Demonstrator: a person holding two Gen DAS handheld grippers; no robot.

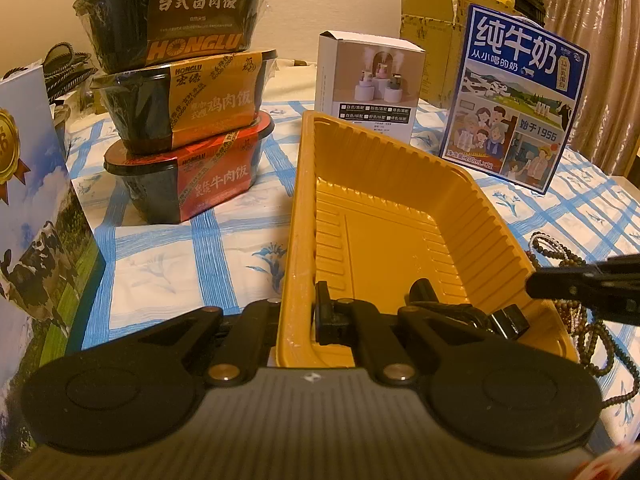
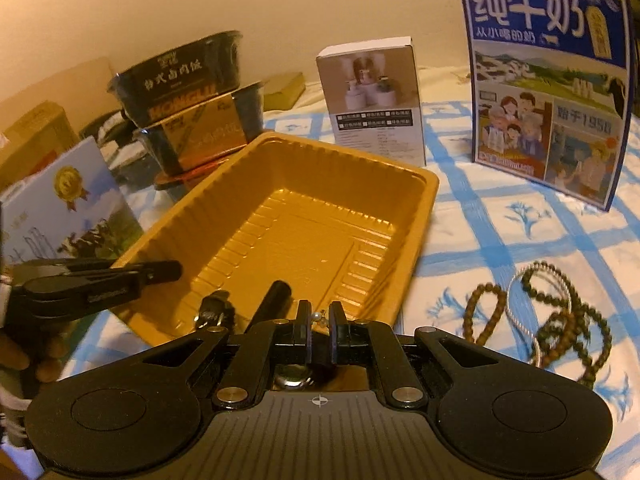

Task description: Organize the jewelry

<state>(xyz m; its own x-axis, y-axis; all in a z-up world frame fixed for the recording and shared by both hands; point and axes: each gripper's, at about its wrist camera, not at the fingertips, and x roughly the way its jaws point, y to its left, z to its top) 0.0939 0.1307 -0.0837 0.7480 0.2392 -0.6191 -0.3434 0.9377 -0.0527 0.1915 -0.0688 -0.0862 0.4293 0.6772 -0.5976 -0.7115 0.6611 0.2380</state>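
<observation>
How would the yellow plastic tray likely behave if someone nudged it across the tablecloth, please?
The yellow tray looks thin-walled and ribbed, so it is probably light and flexes when gripped. Nearly empty on the checked tablecloth, it would likely slide rather than tip.

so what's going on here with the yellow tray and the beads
A person holding a gripper in each hand is sorting jewelry into a yellow plastic tray on a blue-checked tablecloth. The right gripper sits at the tray's near rim, nearly closed on a small pearl-like piece. The left gripper straddles the tray's left wall, steadying it. A few small dark items already lie in the tray's near corner. Several bead bracelets wait on the cloth to the tray's right.
</observation>
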